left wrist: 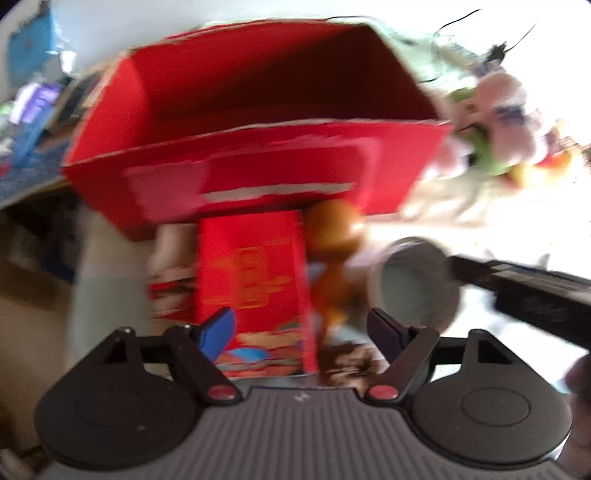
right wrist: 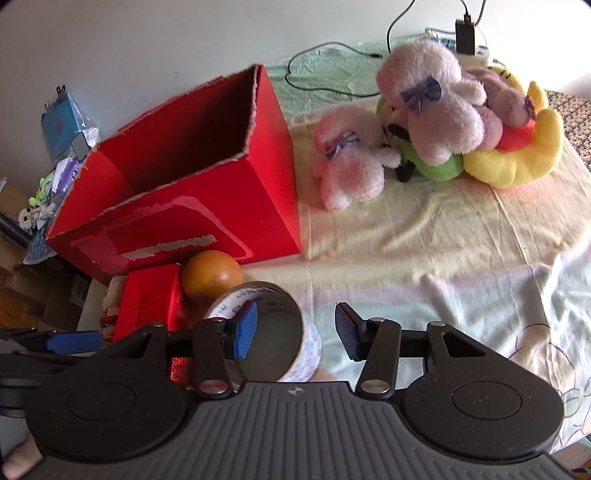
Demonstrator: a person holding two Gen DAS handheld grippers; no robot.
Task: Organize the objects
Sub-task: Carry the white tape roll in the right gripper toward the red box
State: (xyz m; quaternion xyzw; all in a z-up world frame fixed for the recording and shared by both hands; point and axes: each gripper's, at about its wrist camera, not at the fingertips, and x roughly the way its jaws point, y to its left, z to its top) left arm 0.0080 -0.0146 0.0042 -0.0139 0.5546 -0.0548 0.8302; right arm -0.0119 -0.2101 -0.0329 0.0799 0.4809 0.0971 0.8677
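Note:
A large red cardboard box [right wrist: 184,192] stands open-topped on the bedsheet-covered table; in the blurred left wrist view the red box [left wrist: 258,110] fills the top. In front of it lie a small red carton [left wrist: 255,280], an orange ball [right wrist: 210,277] and a tape roll [right wrist: 273,332]. My left gripper [left wrist: 301,330] is open, its blue finger at the carton's left edge. My right gripper [right wrist: 295,330] is open. Its blue finger overlaps the roll's hole and the roll's near wall sits between the pads, clear of the black one. The carton [right wrist: 147,299] shows left of the roll.
Plush toys crowd the far right: a small pink one [right wrist: 347,158], a bigger pink one [right wrist: 432,99], a green one [right wrist: 439,166] and a yellow moon [right wrist: 524,151]. Cables and a charger [right wrist: 465,33] lie behind them. Clutter [right wrist: 62,122] sits past the table's left edge.

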